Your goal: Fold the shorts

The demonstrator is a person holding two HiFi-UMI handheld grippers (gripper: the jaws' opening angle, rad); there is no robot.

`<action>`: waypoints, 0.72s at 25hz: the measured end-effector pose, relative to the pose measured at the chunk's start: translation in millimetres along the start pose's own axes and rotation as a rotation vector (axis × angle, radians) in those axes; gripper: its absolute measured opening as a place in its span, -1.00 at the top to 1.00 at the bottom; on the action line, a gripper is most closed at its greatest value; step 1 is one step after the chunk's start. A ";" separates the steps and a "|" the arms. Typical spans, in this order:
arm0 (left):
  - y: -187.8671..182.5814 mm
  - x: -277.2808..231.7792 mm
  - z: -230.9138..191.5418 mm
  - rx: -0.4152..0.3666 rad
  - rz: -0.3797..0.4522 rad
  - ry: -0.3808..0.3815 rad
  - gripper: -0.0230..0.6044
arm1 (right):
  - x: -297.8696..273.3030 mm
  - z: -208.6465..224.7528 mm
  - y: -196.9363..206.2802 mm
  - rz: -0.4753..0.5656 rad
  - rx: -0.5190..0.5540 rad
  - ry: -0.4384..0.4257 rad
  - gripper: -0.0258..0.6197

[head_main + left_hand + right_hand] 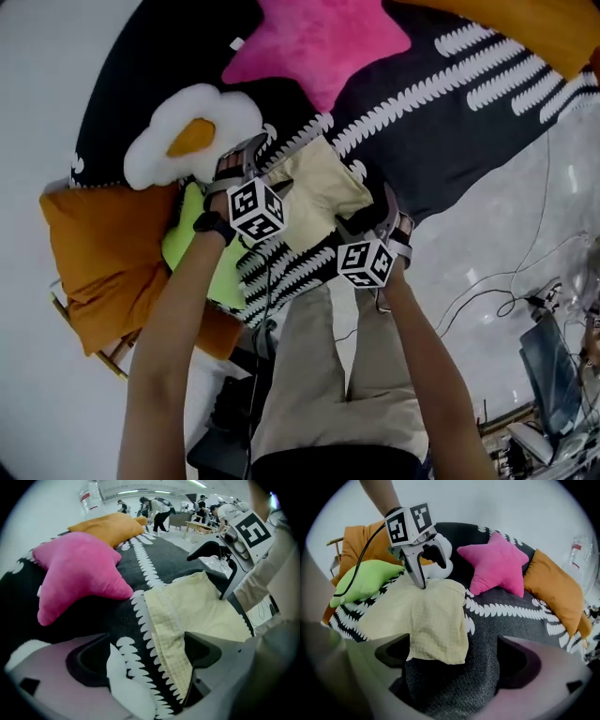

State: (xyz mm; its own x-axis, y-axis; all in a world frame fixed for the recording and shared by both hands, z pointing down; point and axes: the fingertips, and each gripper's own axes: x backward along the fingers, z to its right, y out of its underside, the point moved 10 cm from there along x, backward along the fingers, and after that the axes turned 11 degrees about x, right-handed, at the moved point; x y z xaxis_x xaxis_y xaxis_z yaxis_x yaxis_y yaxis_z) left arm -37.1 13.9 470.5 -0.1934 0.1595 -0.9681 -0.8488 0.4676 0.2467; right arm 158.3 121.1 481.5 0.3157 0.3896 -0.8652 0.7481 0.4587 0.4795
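Shorts [431, 616] are judged light, limp, non-slippery. Left gripper [145, 663] and right gripper [457, 660] are held wide, nothing clamped. The hem corner just ahead of the right gripper is suggested for pinching.

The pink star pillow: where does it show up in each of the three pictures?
Head view: pink star pillow at top centre, above the pale yellow shorts.
Left gripper view: left of centre, left of the shorts.
Right gripper view: upper right of centre, right of the shorts.
Shared landmark: the shorts.
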 end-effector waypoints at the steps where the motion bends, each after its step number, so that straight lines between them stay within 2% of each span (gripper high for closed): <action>1: -1.5 7.8 0.2 -0.058 0.019 0.028 -0.58 | 7.6 -5.7 -4.0 -0.006 -0.011 0.010 -0.91; 3: -2.5 26.9 -1.5 -0.195 0.068 0.132 -0.58 | 19.9 -19.9 -16.6 0.000 -0.065 0.009 -0.90; 5: -4.9 43.9 -2.6 -0.383 0.100 0.255 -0.58 | 24.9 -35.9 -31.3 0.017 -0.143 -0.022 -0.89; 7: -4.3 54.2 7.1 -0.666 0.098 0.332 -0.58 | 24.9 -58.5 -42.6 0.003 -0.208 -0.087 -0.89; 9: 0.6 53.6 23.5 -0.981 0.076 0.352 -0.58 | 18.8 -78.4 -49.9 -0.041 -0.231 -0.140 -0.89; 10: 4.6 48.4 30.9 -1.110 0.063 0.353 -0.58 | 13.5 -85.0 -52.6 -0.062 -0.237 -0.147 -0.92; 11: 9.4 39.9 37.2 -1.206 0.050 0.357 -0.58 | 6.8 -89.6 -54.6 -0.082 -0.242 -0.142 -0.93; 12: 14.7 28.4 42.6 -1.274 0.036 0.364 -0.58 | -1.5 -93.0 -55.2 -0.104 -0.246 -0.129 -0.94; 14: 24.1 -1.0 50.4 -1.337 0.013 0.386 -0.60 | -21.5 -97.0 -48.5 -0.151 -0.248 -0.105 -0.94; 18: 24.0 -39.3 46.9 -1.300 0.002 0.455 -0.61 | -51.3 -89.5 -29.1 -0.146 -0.229 -0.120 -0.94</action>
State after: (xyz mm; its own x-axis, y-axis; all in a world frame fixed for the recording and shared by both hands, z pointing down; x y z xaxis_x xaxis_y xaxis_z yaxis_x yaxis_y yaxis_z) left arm -26.7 59.7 516.6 -0.1239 -0.2541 -0.9592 -0.6445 -0.7144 0.2724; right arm 68.1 159.2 525.0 0.2918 0.2153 -0.9319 0.6441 0.6761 0.3578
